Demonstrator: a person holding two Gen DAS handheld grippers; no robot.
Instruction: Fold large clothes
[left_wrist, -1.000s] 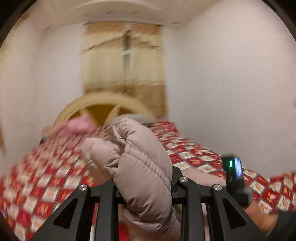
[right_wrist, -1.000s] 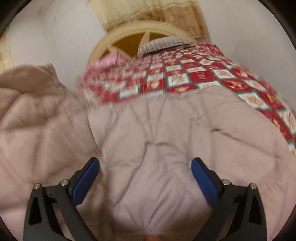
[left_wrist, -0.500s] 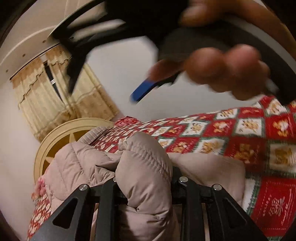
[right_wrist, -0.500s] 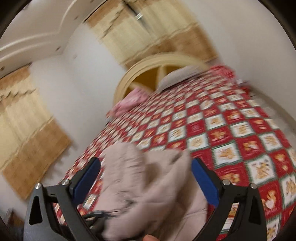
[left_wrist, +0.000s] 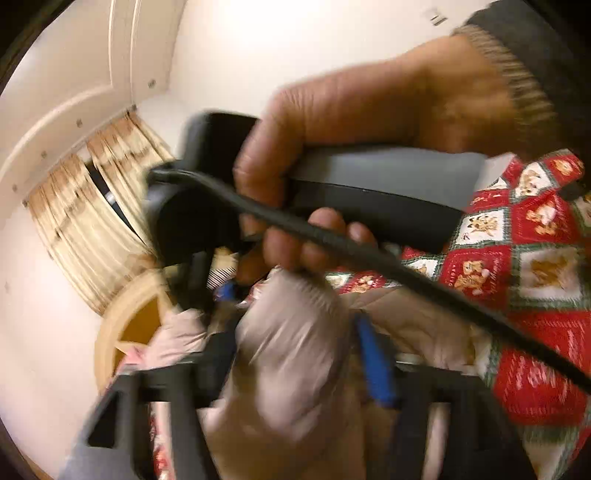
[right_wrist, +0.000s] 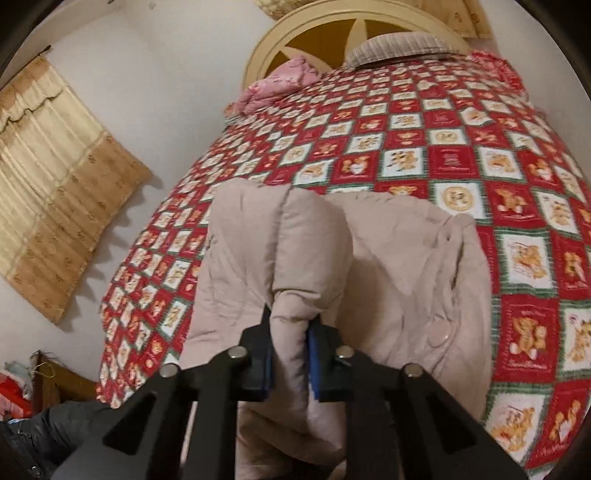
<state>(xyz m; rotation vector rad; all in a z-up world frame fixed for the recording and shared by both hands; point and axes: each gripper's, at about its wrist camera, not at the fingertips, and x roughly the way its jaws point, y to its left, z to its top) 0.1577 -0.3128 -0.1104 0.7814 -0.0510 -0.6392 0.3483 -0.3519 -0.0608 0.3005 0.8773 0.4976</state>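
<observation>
A beige padded jacket (right_wrist: 388, 266) lies bunched on the red patchwork bedspread (right_wrist: 461, 155). My right gripper (right_wrist: 290, 354) is shut on a thick fold of the jacket near its left side. In the left wrist view my left gripper (left_wrist: 295, 365) is blurred, with a bulge of the jacket (left_wrist: 291, 343) between its fingers, and its blue pad (left_wrist: 375, 365) stands a little off the fabric. The right hand and its gripper body (left_wrist: 369, 192) cross just above.
A cream headboard (right_wrist: 332, 26), a pink pillow (right_wrist: 280, 85) and a striped pillow (right_wrist: 399, 46) are at the bed's far end. Beige curtains (right_wrist: 55, 177) hang on the left wall. Dark furniture with clutter (right_wrist: 44, 380) stands at the lower left.
My right gripper has closed on a fold of the jacket; it was wide open before. The left gripper has tilted and its jaws have parted around the jacket. The right hand has moved closer over it.
</observation>
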